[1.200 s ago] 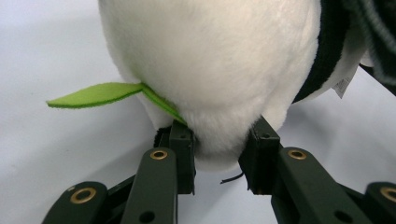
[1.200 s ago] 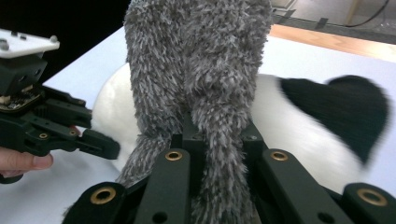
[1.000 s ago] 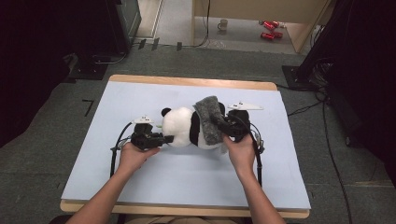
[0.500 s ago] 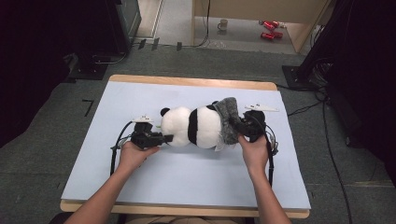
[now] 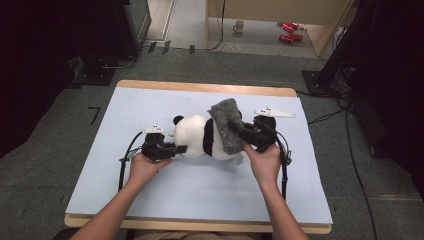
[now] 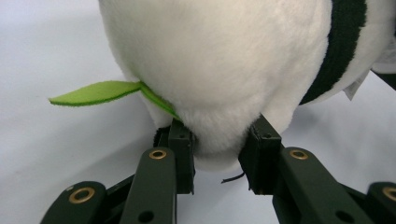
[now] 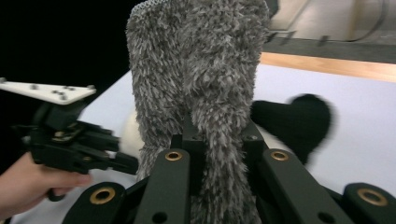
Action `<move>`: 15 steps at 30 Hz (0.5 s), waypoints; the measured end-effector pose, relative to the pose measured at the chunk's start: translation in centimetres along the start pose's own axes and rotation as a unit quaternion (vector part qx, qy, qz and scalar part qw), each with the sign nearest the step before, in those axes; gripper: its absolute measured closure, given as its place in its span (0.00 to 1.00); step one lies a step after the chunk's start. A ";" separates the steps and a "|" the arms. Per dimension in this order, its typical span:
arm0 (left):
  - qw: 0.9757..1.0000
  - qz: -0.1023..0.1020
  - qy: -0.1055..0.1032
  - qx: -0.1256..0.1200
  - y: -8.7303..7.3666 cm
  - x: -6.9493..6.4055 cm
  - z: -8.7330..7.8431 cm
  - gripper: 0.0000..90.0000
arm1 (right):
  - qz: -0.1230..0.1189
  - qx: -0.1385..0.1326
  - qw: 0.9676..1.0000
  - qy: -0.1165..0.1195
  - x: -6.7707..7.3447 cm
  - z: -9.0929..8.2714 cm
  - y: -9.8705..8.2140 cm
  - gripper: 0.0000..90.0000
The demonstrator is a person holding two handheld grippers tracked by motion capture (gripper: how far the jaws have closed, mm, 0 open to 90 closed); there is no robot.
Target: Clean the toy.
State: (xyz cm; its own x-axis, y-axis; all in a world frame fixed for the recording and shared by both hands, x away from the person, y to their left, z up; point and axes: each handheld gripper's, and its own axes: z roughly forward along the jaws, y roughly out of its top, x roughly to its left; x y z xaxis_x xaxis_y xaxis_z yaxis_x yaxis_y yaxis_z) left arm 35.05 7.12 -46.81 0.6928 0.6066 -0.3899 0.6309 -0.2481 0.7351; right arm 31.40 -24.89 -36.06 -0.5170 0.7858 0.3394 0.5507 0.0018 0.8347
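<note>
Pale blue table mat (image 5: 190,200) over a wooden-edged table, covering nearly the whole top.

Panda plush (image 5: 202,137) lying on its side near the middle of the mat, white head toward the left, black band across the body, black ear (image 7: 296,123) up in the right gripper view.

Grey fuzzy cloth (image 5: 227,125) draped over the panda's right half, standing up off the body and pulled upward at its near edge.

Right gripper (image 5: 245,134) just right of the plush, jaws pinched tight on a fold of the grey cloth; in the right gripper view, fabric bunched between the two black jaws.

Left gripper (image 5: 180,149) at the plush's left end, jaws part-closed and squeezing a bulge of white fur at the head; fur pressed in on both sides in the left gripper view.

Green felt leaf (image 6: 93,93) sticking out sideways from under the white fur, just above the left gripper's jaw, free end clear of the mat.
</note>
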 end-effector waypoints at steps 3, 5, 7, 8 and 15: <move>1.000 0.005 0.002 -0.003 -0.2 -0.6 0.1 0.77 | -0.008 0.012 1.000 0.014 1.1 1.1 -0.1 0.88; 1.000 0.007 0.004 -0.005 -0.3 -1.0 0.1 0.76 | -0.015 0.022 0.999 0.022 1.6 2.0 -0.2 0.88; 1.000 0.011 0.008 -0.008 -0.5 -1.3 0.1 0.76 | -0.018 0.030 0.999 0.027 2.2 2.8 -0.4 0.88; 1.000 0.012 0.010 -0.010 -0.5 -1.4 0.0 0.76 | -0.020 0.034 0.999 0.030 2.4 3.1 -0.5 0.88; 1.000 0.013 0.017 -0.019 -0.7 -2.2 0.0 0.76 | -0.031 0.054 0.997 0.049 4.6 5.4 -1.1 0.88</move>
State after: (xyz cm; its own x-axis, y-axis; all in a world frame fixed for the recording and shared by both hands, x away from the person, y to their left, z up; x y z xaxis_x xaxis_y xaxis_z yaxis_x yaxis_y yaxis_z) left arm 33.07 5.98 -46.52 0.6955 0.6263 -0.3521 0.5992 -0.2352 0.7652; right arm 31.98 -17.90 -37.77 -0.6108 0.7179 0.3340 0.5808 0.1195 0.8052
